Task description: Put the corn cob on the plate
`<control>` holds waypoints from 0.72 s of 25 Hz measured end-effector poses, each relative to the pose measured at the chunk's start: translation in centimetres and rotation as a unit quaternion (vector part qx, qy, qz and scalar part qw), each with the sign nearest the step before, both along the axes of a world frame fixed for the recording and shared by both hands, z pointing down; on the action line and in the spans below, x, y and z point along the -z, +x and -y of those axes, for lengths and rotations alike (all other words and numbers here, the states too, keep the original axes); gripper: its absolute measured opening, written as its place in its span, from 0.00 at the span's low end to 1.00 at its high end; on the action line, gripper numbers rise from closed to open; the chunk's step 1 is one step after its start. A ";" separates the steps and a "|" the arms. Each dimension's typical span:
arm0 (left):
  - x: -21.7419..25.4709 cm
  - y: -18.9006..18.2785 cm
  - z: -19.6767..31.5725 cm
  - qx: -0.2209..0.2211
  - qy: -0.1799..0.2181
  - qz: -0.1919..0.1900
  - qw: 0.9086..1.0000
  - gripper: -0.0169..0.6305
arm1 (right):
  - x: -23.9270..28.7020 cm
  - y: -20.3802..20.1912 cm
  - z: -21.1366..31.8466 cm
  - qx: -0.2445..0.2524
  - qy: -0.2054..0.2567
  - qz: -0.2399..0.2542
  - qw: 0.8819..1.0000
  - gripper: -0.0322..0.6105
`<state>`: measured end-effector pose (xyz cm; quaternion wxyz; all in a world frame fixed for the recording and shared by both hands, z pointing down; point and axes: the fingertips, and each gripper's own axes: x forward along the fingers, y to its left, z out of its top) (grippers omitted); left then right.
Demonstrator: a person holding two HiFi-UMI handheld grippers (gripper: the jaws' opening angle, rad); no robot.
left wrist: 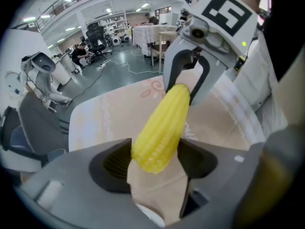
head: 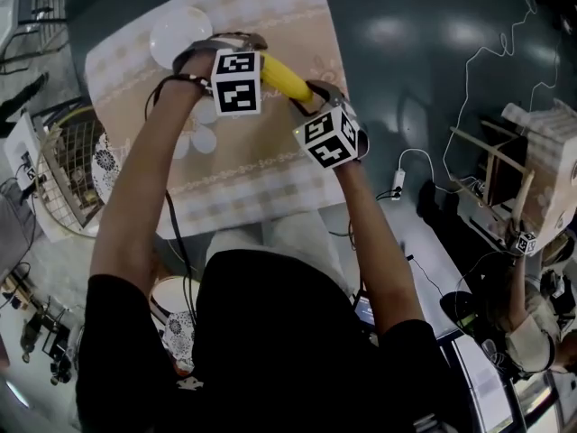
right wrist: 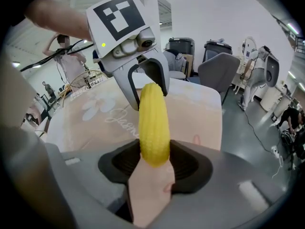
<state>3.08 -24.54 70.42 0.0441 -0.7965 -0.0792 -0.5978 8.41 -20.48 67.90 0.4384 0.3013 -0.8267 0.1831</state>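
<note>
A yellow corn cob (head: 287, 78) hangs in the air above the table, held at both ends. My left gripper (head: 257, 54) is shut on its left end, and in the left gripper view the cob (left wrist: 162, 128) sits between the pads of that gripper (left wrist: 155, 159). My right gripper (head: 311, 97) is shut on the other end; the right gripper view shows the cob (right wrist: 153, 123) pinched in its jaws (right wrist: 155, 159). A white plate (head: 178, 32) lies at the table's far left, just beyond the left gripper.
The table carries a beige flowered cloth (head: 243, 179). A wire basket (head: 72, 165) stands on the floor to the left. Wooden furniture (head: 532, 179) and a white cable (head: 478, 70) lie on the dark floor to the right.
</note>
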 end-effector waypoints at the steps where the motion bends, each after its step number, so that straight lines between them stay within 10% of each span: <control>1: 0.1 -0.5 0.3 0.009 -0.001 -0.001 1.000 0.51 | 0.1 -0.4 0.4 0.008 0.001 0.000 1.000 0.35; 18: 1.1 -12.0 4.5 0.171 0.028 -0.002 0.985 0.51 | 1.0 -10.6 6.5 0.153 0.023 0.000 0.988 0.35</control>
